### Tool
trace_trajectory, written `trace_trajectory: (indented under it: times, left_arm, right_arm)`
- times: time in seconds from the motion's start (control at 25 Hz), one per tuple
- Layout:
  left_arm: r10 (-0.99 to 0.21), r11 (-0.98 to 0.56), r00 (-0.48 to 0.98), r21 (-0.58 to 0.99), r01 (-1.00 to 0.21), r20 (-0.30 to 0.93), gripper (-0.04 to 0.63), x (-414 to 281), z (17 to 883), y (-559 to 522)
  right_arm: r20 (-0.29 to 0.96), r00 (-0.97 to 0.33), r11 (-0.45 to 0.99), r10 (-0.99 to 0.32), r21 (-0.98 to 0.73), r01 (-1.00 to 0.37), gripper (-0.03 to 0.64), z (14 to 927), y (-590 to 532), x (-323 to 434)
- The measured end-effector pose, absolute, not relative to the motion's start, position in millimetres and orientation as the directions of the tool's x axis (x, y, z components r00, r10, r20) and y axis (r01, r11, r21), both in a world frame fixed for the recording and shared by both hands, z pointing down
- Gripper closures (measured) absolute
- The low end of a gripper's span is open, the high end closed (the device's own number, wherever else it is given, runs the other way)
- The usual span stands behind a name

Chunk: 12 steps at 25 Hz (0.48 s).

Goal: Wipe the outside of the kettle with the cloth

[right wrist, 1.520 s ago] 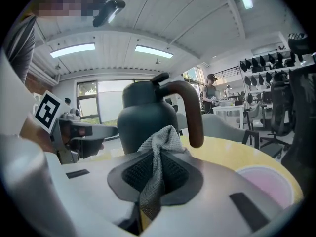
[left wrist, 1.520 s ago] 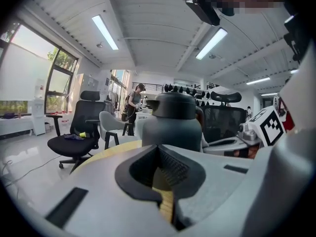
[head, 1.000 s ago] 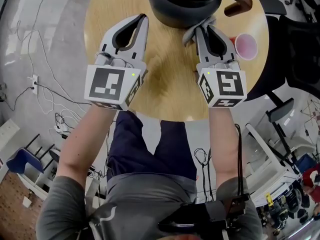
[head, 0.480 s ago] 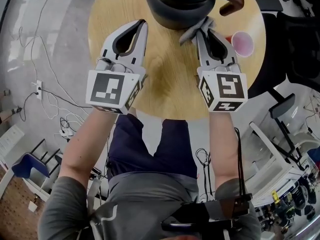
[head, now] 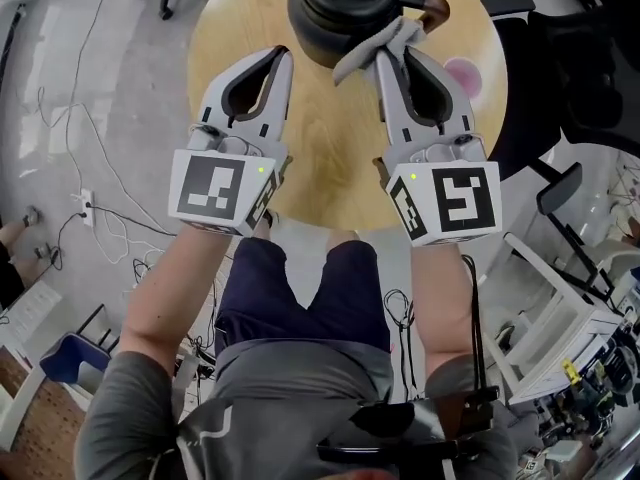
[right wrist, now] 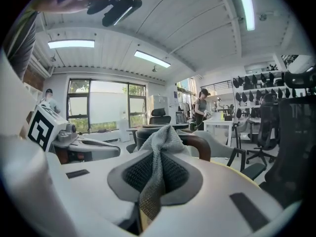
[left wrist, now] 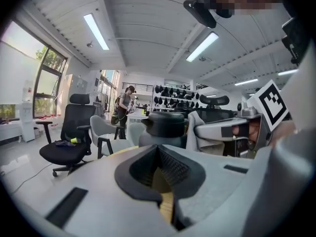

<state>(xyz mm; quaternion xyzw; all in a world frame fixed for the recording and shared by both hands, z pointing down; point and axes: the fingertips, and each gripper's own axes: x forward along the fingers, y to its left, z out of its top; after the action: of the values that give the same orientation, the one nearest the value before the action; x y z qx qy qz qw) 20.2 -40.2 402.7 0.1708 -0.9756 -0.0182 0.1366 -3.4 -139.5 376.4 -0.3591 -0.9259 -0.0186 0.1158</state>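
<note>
Cloth (head: 362, 54) is pinched in right gripper (head: 386, 60) jaws at the kettle's (head: 350, 13) side; left gripper (head: 284, 58) jaws are pressed together, empty. Wiping is judged barely begun, most left.

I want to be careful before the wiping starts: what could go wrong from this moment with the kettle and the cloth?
1. The right gripper pinches only a narrow fold of the cloth in its tongs; rubbing the kettle might pull it free.
2. The left gripper is shut and apart from the kettle, so nothing steadies it; a push may slide it.
3. The pink cup stands close beside the right gripper; a sideways sweep could knock it.
</note>
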Motion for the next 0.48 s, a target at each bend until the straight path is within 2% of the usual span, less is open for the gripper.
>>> trace_trajectory:
  times: [0.48]
  left_arm:
    - [-0.364, 0.931, -0.893, 0.103, -0.349, 0.266, 0.588, 15.8, 425.5, -25.9]
  right_arm:
    - [0.267, -0.756, 0.795, 0.598, -0.074, 0.602, 0.561, 428.1, -132.4, -0.7]
